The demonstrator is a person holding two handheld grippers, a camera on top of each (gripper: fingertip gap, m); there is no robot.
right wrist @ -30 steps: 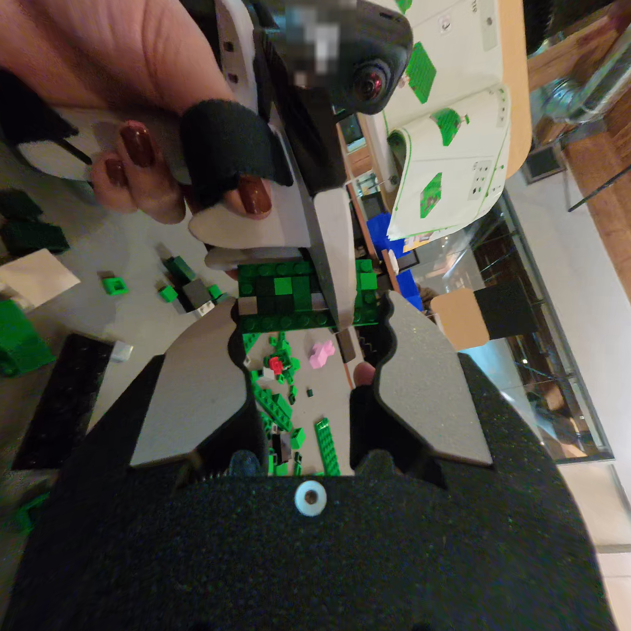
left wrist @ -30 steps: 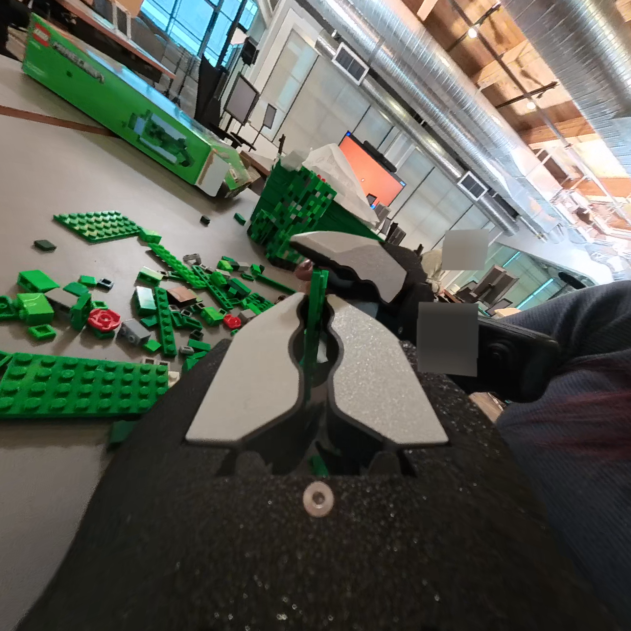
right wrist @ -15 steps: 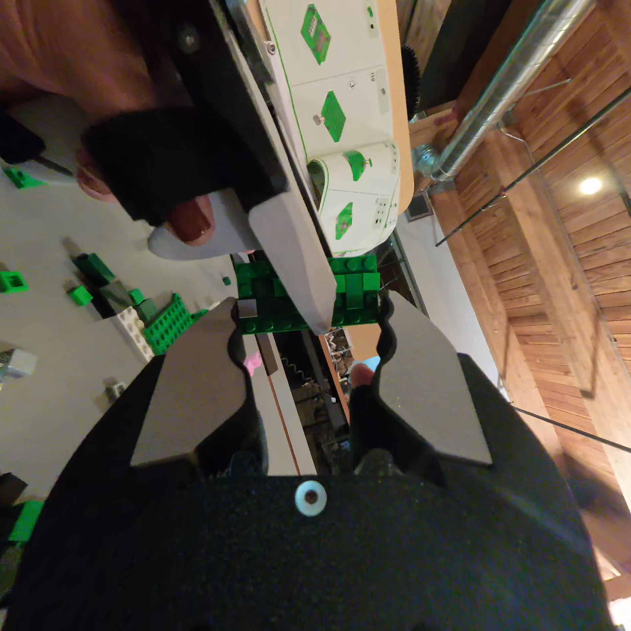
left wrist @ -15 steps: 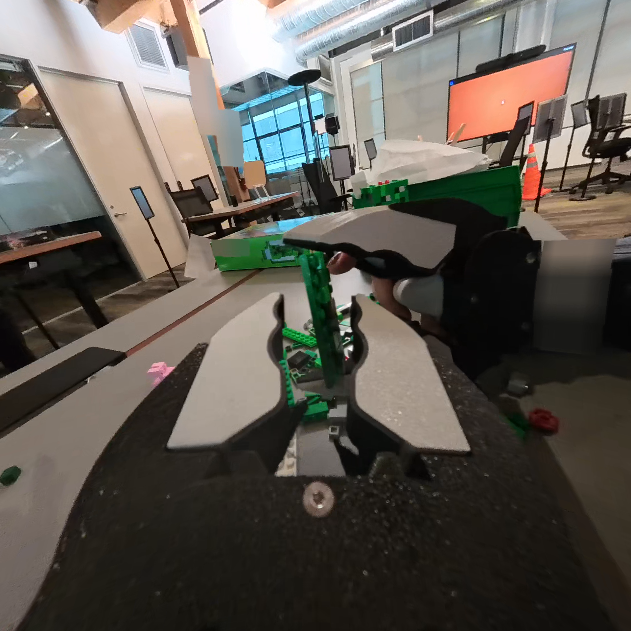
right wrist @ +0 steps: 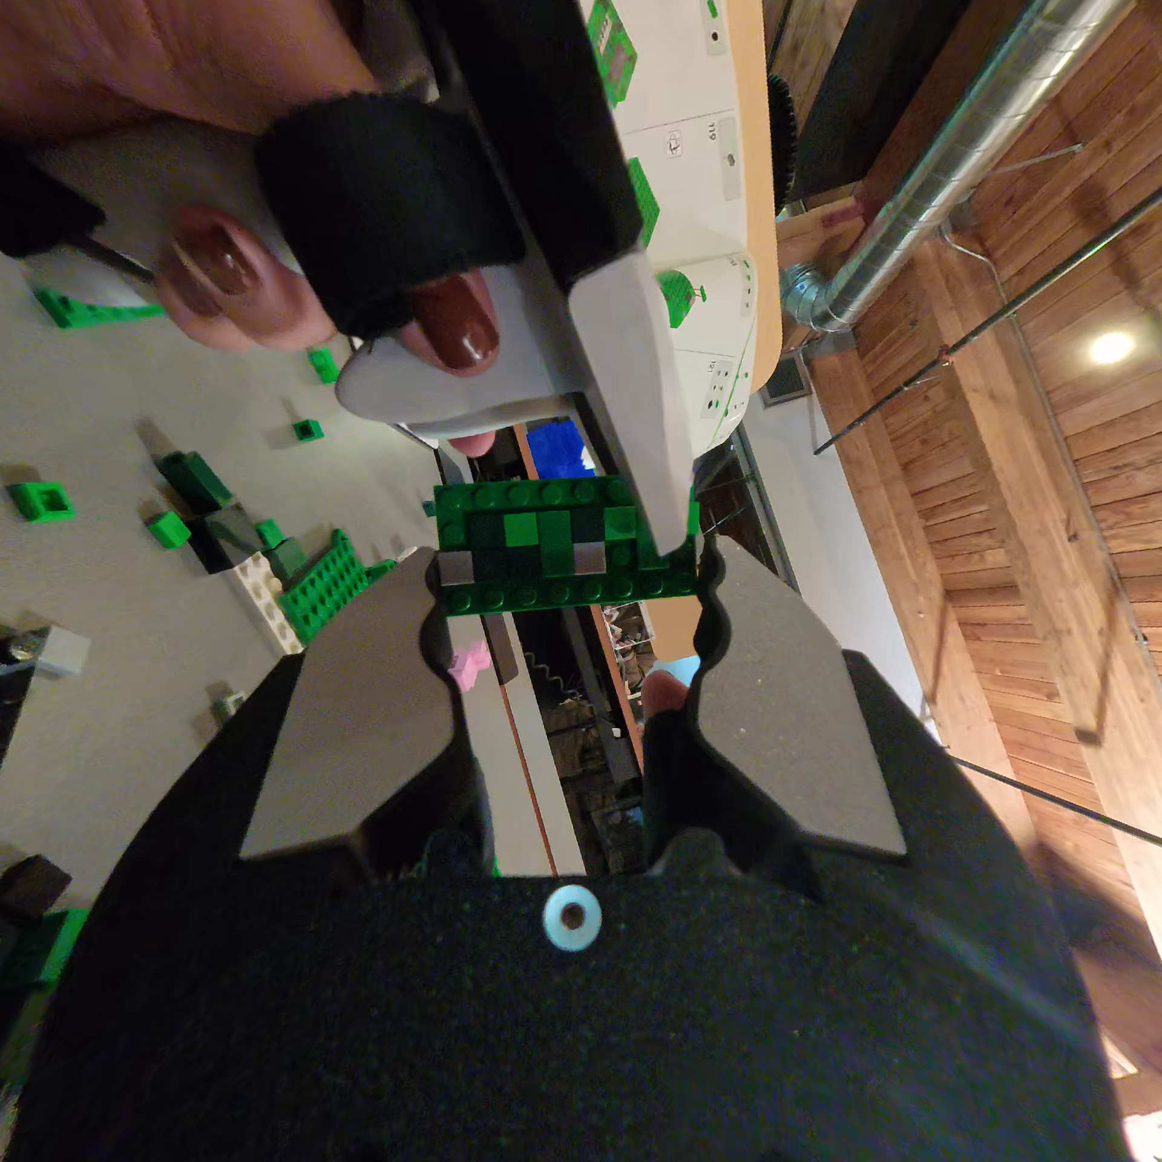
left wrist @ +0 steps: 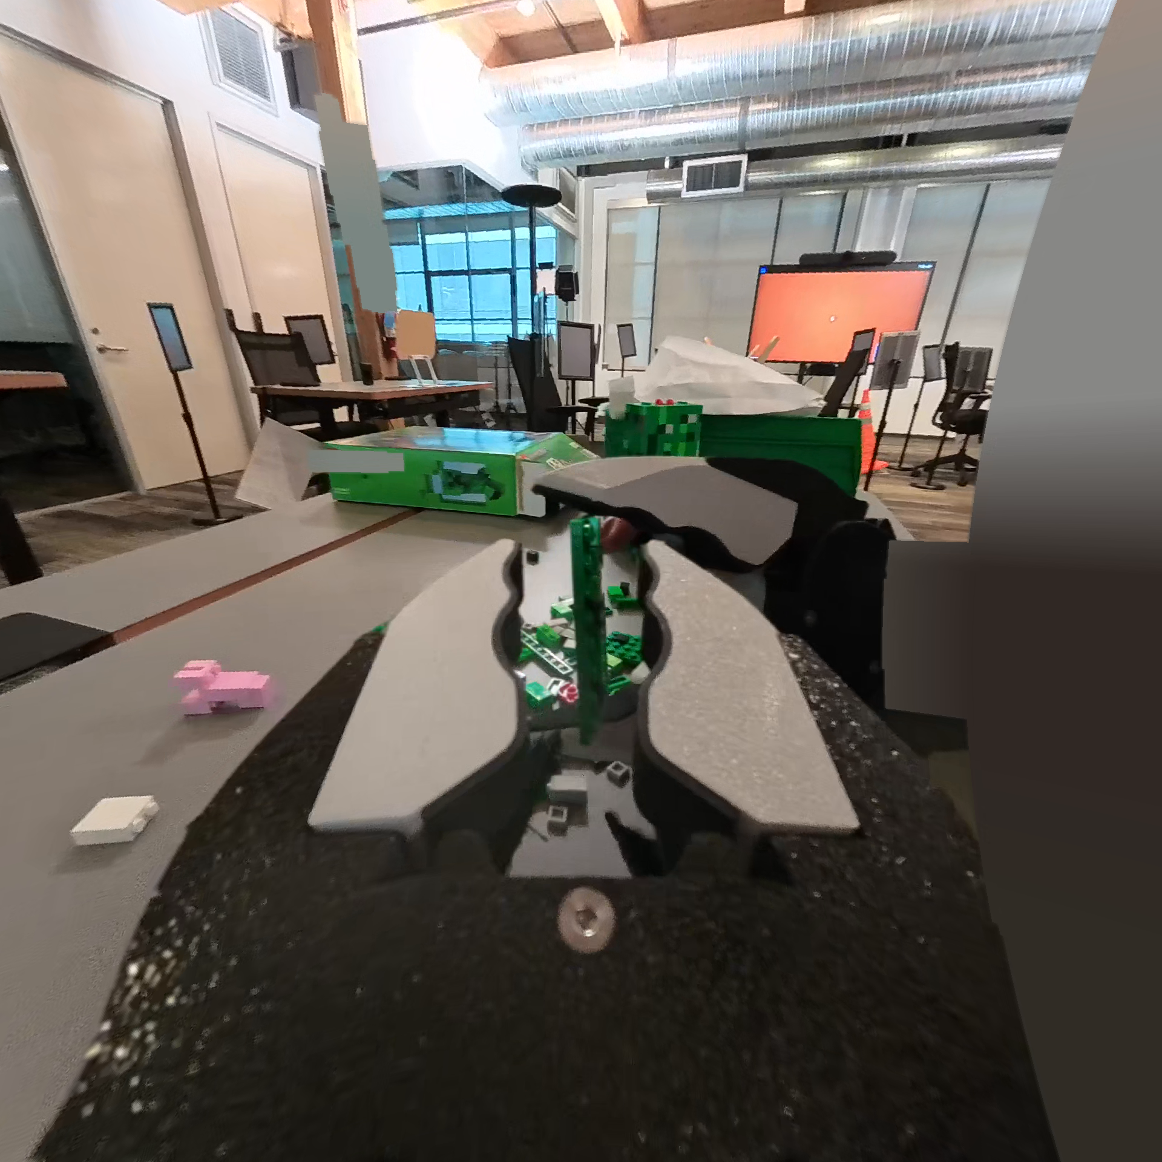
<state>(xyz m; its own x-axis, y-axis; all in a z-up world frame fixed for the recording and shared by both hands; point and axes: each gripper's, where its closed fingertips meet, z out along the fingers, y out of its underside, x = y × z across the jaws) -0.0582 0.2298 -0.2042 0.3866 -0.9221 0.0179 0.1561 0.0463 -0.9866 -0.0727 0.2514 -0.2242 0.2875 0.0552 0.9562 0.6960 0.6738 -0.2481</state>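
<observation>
At the left of the left wrist view the grey table (left wrist: 188, 597) lies mostly bare, broken only by a pink brick pig (left wrist: 221, 686) and a white piece (left wrist: 113, 819). Centre frame is crowded: loose green bricks (left wrist: 553, 647) lie ahead and the green box (left wrist: 434, 479) bars the upper middle.

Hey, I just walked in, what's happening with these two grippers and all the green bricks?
A person works two handheld grippers over a grey table strewn with loose green bricks. The right gripper has its jaws shut on the two ends of a green brick plate, holding it clear of the table. The left gripper has its jaws open either side of that plate, a gap on each face.
</observation>
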